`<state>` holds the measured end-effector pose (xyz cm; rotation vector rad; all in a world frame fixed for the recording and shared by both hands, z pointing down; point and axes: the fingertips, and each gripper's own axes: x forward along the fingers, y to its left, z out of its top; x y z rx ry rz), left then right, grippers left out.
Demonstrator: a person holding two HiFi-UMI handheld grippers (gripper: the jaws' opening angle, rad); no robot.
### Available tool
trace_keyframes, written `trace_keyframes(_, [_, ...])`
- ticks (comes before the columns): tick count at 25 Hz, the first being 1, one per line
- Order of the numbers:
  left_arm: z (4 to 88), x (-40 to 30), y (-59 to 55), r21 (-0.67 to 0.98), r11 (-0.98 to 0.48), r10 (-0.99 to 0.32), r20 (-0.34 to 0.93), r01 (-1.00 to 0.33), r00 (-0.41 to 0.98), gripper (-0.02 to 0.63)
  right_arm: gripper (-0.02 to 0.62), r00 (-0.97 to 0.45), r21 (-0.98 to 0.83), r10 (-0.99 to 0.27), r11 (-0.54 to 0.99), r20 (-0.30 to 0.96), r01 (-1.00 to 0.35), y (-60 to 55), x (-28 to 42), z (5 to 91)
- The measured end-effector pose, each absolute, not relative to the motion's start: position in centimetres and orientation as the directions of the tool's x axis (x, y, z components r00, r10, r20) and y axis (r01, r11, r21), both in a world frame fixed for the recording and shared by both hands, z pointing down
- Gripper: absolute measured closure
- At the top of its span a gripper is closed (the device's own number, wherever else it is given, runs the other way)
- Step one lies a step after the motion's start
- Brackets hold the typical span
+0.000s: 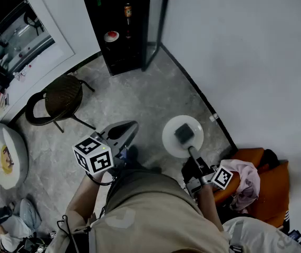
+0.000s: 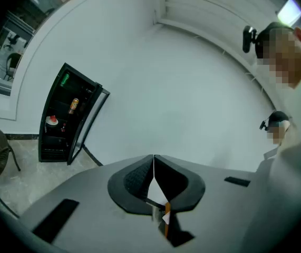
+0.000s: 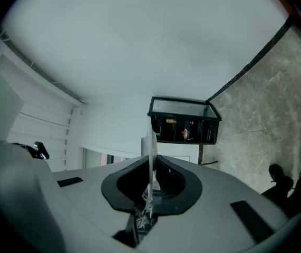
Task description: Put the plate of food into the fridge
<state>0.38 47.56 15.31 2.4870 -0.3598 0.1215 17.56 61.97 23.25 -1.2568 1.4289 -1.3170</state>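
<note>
Two grippers were up, and only one carried anything. The right gripper (image 1: 191, 152) was clamped on the rim of the plate (image 1: 171, 141), at about the plate's 5 o'clock in the head view. In the right gripper view that rim showed as a thin white edge pinched between the jaws. The plate hung level over the floor (image 1: 139, 94), out ahead of my body. I judged I held it flat so that the food (image 1: 184, 133) would not slide. The food was a dark, squarish lump at the plate's middle. From that height I could not tell what it was.

The left gripper (image 1: 125, 132) sat at the plate's 9 o'clock, near it but not touching. Its jaws were pressed together with nothing between them. I took it as the spare one, since the job it might have done was already done. The door (image 1: 158, 20) of the fridge (image 1: 119, 28) stood swung open toward 1 o'clock.

The fridge was at 11 o'clock in the head view, well apart from the plate. A bottle (image 1: 127, 9) and a small red-and-white item (image 1: 111, 36) stood on its shelves, with dark space below them. A chair (image 1: 60, 96) stood at 9 o'clock, clear of the straight line to the opening. The plate was not yet in the fridge. By my reading, the walk across and the placing were both to come.
</note>
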Motion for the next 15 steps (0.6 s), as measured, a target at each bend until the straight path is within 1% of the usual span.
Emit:
trace_keyframes(9, [15.9, -1.7, 45.1, 0.589, -0.767, -0.198, 0.162, -0.256, 0.967, 0.594, 0.561, -0.201, -0.982, -0.977, -0.035, 0.072, -0.184, 59.5, 14.6, 23.1])
trace_keyframes(15, [15.4, -2.5, 43.2, 0.579, -0.779, -0.186, 0.153, -0.241, 0.971, 0.594, 0.562, -0.206, -0.991, -0.978, -0.003, 0.032, -0.136, 57.5, 13.4, 22.7])
